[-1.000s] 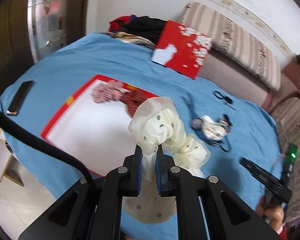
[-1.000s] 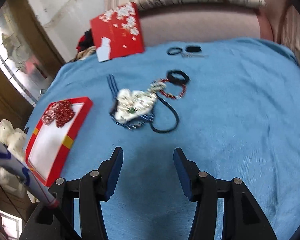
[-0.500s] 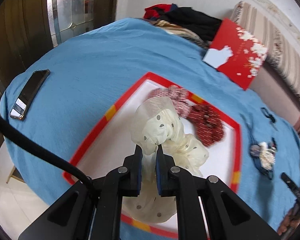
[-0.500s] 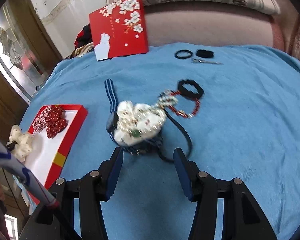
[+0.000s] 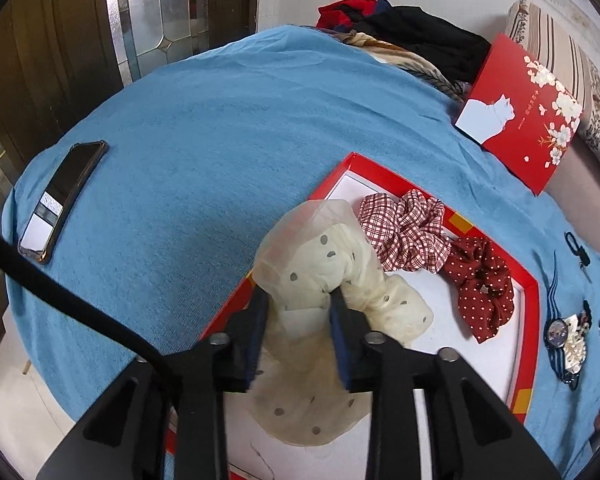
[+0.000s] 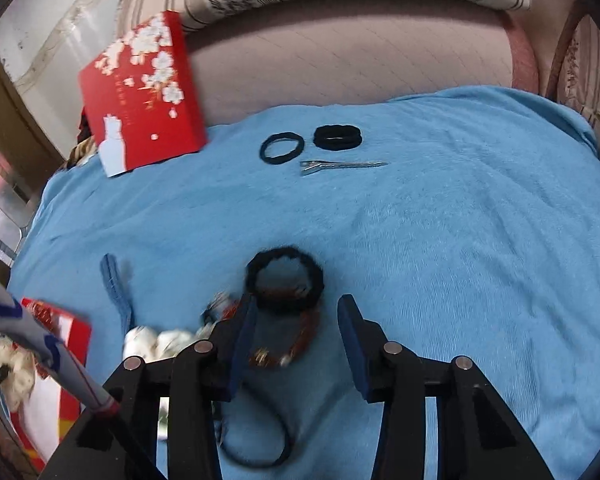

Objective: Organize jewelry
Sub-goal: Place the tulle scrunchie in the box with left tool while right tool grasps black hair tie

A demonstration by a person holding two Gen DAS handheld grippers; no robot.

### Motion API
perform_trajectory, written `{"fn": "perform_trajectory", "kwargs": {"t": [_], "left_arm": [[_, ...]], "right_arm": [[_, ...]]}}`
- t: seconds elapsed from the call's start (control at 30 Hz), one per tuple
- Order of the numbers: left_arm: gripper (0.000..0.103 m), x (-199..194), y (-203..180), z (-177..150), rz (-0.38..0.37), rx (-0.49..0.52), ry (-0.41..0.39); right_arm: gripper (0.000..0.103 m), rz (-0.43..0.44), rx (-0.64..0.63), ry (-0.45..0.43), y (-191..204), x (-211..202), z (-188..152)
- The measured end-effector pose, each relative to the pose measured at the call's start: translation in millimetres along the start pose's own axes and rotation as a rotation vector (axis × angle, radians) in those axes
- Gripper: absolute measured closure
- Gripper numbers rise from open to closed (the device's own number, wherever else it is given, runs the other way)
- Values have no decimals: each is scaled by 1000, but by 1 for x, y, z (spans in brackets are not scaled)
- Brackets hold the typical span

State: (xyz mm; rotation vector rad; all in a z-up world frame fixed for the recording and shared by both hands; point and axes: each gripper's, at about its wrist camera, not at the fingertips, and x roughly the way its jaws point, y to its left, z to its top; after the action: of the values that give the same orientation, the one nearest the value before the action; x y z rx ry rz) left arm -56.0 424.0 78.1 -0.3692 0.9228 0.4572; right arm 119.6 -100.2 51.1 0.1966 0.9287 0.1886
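My left gripper [image 5: 298, 300] has opened around a cream dotted scrunchie [image 5: 324, 276], which lies on the near left part of the red-rimmed white tray [image 5: 530, 320]. A checked scrunchie [image 5: 404, 224] and a dark red dotted scrunchie [image 5: 484, 284] lie in the tray beyond it. My right gripper [image 6: 296, 320] is open and empty, low over a black fuzzy hair tie [image 6: 286, 278] and a red bead bracelet [image 6: 296, 346] on the blue cloth. A white beaded piece [image 6: 156, 340] lies to its left.
A red gift box lid [image 6: 144, 92] leans at the back. Two black hair ties [image 6: 282, 148] and a metal clip [image 6: 340, 165] lie far on the cloth. A phone [image 5: 62, 200] lies at the left edge. Clothes [image 5: 404, 36] are piled behind.
My left gripper has lowered over the tray and its fingers have spread apart, letting go of the cream scrunchie. My right gripper has moved forward over the black hair tie and bracelet.
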Motion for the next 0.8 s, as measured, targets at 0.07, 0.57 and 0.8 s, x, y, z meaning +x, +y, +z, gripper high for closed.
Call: {"fn": "perform_trajectory", "kwargs": {"t": [0.07,0.57,0.8], "left_arm": [[72,-4,2,1,-4,-10,1],[66,-97,0,-31,-28,-99,-116],[64,-115,-16,-63,-11,-100,-93]], "right_arm": [[58,1,-11,16,-1,12,7],[93,104,43,41,-23,16,13],[93,142,-19,-22,-23,-39,-13]]}}
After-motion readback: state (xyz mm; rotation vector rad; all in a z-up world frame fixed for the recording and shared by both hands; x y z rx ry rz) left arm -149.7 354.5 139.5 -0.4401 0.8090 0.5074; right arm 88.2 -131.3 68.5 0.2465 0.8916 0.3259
